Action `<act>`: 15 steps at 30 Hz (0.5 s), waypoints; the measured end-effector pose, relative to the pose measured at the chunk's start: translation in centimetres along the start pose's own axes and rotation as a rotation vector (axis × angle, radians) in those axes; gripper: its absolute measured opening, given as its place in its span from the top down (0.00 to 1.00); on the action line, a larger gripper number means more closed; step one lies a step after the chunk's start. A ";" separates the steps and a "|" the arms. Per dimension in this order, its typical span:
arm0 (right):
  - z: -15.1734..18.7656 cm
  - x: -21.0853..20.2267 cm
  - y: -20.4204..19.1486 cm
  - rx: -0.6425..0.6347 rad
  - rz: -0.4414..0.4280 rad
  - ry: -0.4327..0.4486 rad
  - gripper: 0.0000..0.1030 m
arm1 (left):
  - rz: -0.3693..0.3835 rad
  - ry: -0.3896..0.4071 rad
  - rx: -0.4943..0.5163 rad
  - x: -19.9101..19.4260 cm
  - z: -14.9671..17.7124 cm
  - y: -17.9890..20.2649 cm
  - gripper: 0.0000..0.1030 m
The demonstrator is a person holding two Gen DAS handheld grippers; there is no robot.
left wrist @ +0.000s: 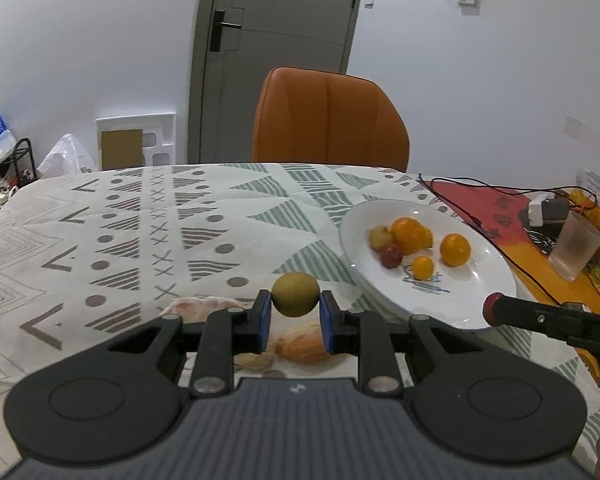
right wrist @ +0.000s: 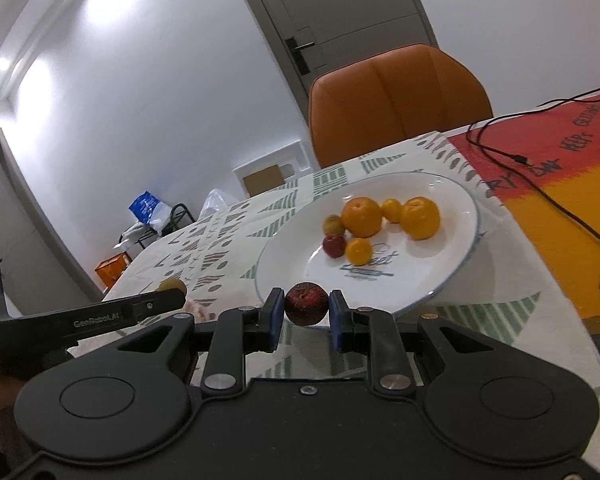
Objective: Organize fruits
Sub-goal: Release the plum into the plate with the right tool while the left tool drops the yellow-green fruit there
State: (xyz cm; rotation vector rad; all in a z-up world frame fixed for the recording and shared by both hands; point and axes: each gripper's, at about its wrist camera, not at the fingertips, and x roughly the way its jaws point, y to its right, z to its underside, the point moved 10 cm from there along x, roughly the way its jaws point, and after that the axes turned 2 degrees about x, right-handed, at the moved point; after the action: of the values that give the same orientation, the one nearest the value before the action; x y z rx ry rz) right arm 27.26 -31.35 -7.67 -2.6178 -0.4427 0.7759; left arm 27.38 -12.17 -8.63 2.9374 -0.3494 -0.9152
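fruits (left wrist: 410, 236) on plate (left wrist: 460, 304), patterned tablecloth (left wrist: 140, 232), orange chair (left wrist: 328, 120) behind.

Two low wrist views, close, sharing white plate (left wrist: 456, 312)

Counter (left wrist: 100, 248), left and middle: patterned cloth lying bare, offering open passage. White plate (left wrist: 452, 304), near half: lying free; fruit cluster (left wrist: 410, 240) occupying its far half. Black cable (left wrist: 512, 260) trailing right of the plate. Orange chair (left wrist: 328, 120) blocking the far edge.
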 end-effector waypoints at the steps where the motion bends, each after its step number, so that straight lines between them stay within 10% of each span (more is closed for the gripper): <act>1: -0.1 0.0 0.2 0.003 0.003 0.002 0.78 | 0.004 0.001 0.003 0.0 -0.1 0.3 0.77; 15: -1.2 -0.8 2.9 0.030 0.036 0.042 0.76 | 0.025 -0.013 0.034 1.3 -0.2 2.6 0.77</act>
State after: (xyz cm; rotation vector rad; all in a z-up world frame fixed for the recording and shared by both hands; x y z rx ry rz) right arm 27.85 -34.52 -7.66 -2.6155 -0.3696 0.7318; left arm 27.97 -15.01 -8.89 2.9515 -0.4045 -0.9354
